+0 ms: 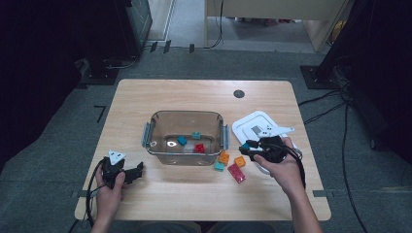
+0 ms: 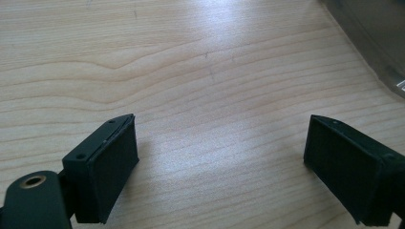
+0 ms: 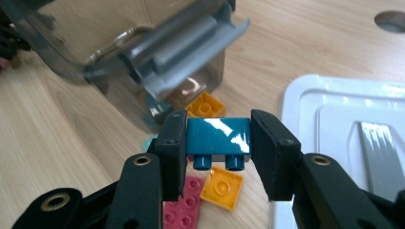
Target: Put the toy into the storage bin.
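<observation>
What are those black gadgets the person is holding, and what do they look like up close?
They are handheld grippers. The left gripper and right gripper are black, each with two flat, rectangular padded jaws on arms fastened by brass-coloured rivets. Each carries a pale three-cornered plate on top and trails a black cable. The forearms are bare, with no sleeves in sight.

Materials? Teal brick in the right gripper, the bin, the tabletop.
Teal brick: glossy moulded plastic, judging by the sharp highlights and studs. Bin: smoky see-through plastic, probably; bricks show through its wall. Tabletop: light wood or wood-look laminate, with matte grain lines.
</observation>
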Demonstrator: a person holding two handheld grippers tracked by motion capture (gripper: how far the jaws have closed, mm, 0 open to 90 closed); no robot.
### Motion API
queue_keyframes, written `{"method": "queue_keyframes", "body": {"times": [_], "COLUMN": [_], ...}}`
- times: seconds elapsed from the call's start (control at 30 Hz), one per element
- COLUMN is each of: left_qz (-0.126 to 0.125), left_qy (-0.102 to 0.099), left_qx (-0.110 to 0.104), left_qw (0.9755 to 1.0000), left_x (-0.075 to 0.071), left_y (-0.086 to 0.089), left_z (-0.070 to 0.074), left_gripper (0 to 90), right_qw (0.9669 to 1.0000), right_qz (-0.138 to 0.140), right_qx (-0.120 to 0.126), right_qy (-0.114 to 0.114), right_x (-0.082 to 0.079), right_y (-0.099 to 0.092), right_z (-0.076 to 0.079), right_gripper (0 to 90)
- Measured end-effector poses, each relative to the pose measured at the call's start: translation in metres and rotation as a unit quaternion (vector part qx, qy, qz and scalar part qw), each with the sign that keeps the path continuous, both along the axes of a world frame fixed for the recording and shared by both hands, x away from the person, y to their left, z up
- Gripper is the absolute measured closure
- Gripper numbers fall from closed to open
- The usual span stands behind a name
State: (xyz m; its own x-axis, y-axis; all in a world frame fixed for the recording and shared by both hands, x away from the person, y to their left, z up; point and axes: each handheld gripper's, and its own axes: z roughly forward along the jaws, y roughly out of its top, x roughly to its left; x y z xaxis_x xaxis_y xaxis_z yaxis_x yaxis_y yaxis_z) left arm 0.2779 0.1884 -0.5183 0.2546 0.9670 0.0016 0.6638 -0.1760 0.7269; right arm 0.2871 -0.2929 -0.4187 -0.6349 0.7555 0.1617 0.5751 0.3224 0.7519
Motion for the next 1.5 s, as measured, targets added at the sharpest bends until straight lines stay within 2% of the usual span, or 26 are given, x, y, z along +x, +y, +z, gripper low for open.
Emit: {"method": "queue_keyframes", "body": {"times": [0.37, 0.7, 1.07, 1.37, 1.5], "left_qz": [0.0, 0.0, 0.0, 0.0, 0.0], "left_qy": [-0.001, 0.0, -0.001, -0.001, -0.001], "left_qx": [0.0, 0.0, 0.0, 0.0, 0.0], "left_qw": [1.0, 1.0, 1.0, 1.0, 1.0], "left_x": [0.0, 0.0, 0.0, 0.0, 0.0], "left_y": [0.0, 0.0, 0.0, 0.0, 0.0], "left_z": [0.0, 0.0, 0.0, 0.0, 0.0], "left_gripper": [11.0, 11.0, 11.0, 11.0, 11.0], "right_qw": [0.9997, 0.9982, 0.9961, 0.9945, 0.9936], "right_qz": [0.019, 0.053, 0.084, 0.103, 0.109], "right_qx": [-0.005, -0.002, -0.01, -0.018, -0.03], "right_qy": [-0.016, -0.028, -0.026, -0.013, -0.009], "right_x": [0.013, 0.027, 0.04, 0.049, 0.054], "right_y": [0.016, 0.046, 0.082, 0.109, 0.119], "right_z": [0.032, 0.052, 0.054, 0.048, 0.042], "right_gripper": [59.8, 59.8, 59.8, 59.7, 59.6]}}
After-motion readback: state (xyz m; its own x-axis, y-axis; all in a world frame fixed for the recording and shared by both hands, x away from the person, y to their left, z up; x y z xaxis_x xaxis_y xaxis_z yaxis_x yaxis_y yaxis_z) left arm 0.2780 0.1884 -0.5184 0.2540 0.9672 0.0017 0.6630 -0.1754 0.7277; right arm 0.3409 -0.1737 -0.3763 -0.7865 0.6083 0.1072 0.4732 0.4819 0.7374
